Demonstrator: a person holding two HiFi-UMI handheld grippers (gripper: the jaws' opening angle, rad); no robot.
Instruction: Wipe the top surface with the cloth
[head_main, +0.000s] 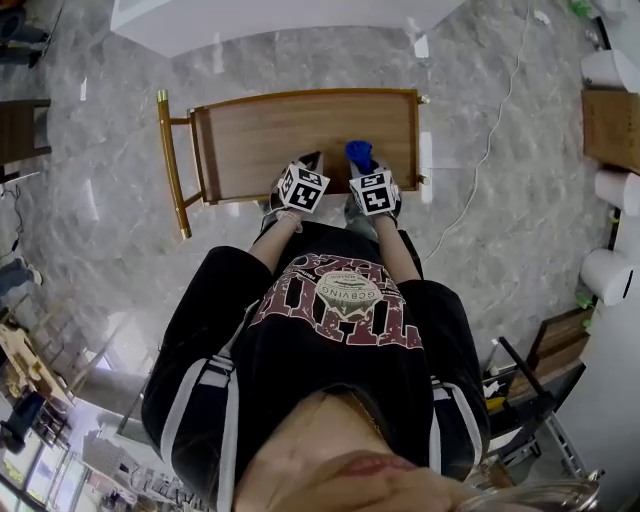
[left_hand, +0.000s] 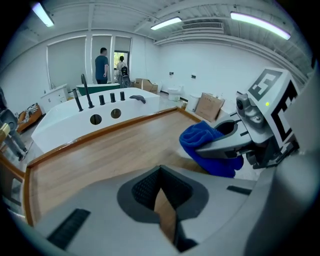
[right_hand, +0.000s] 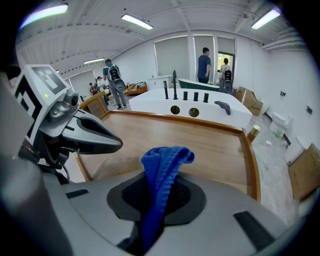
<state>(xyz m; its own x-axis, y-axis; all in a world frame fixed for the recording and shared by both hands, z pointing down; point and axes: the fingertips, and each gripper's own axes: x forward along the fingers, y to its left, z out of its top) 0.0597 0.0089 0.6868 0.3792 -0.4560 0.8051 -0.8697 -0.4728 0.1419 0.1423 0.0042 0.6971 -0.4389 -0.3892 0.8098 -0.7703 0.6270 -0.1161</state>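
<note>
Pinching a fuzzy blue cloth above the smooth wooden table

The right hand-held gripper nips the cloth, and its folded top stands up between the jaws. The lower part of the cloth is hidden inside them. Just beside it, the left hand-held gripper has its tips pressed together, with nothing between.

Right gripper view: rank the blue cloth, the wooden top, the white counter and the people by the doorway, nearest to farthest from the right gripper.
1. Blue cloth, clamped between the jaws.
2. Wooden top, just below and ahead.
3. White counter, beyond the top's far edge.
4. People, at the back doorway.
</note>
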